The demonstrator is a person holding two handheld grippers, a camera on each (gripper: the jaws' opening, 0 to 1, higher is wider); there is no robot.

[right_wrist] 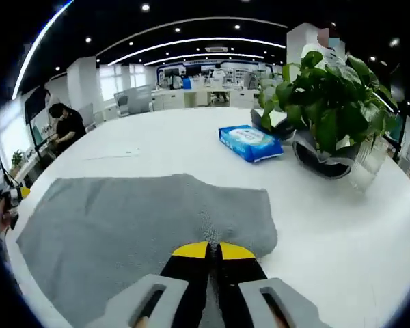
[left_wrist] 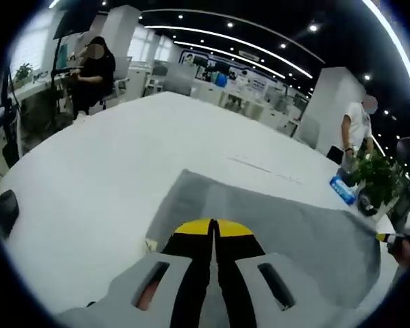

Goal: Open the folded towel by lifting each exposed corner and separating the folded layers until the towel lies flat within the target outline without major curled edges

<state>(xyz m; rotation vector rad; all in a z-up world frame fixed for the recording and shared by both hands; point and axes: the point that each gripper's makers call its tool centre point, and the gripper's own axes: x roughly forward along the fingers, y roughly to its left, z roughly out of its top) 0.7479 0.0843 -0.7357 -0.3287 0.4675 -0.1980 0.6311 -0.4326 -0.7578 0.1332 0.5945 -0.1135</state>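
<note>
I am holding both grippers low over the grey towel point(right_wrist: 143, 225) on the white bench point(left_wrist: 89, 178). Left gripper point(left_wrist: 214, 229) and right gripper point(right_wrist: 214, 251) fingers are pressed together, each seemingly pinching a towel edge directly ahead; long axis is running between them.

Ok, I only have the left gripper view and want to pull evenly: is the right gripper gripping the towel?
Observer: Yes. The right gripper has its jaws shut on the near edge of the towel, and a small ridge of cloth is puckered just ahead of the tips.
Operator: Any curl at the corner beside it?
Observer: No, that corner lies flat on the table.
Operator: Is the blue packet touching the towel?
Observer: No, the blue packet lies apart, with bare table between.
</note>
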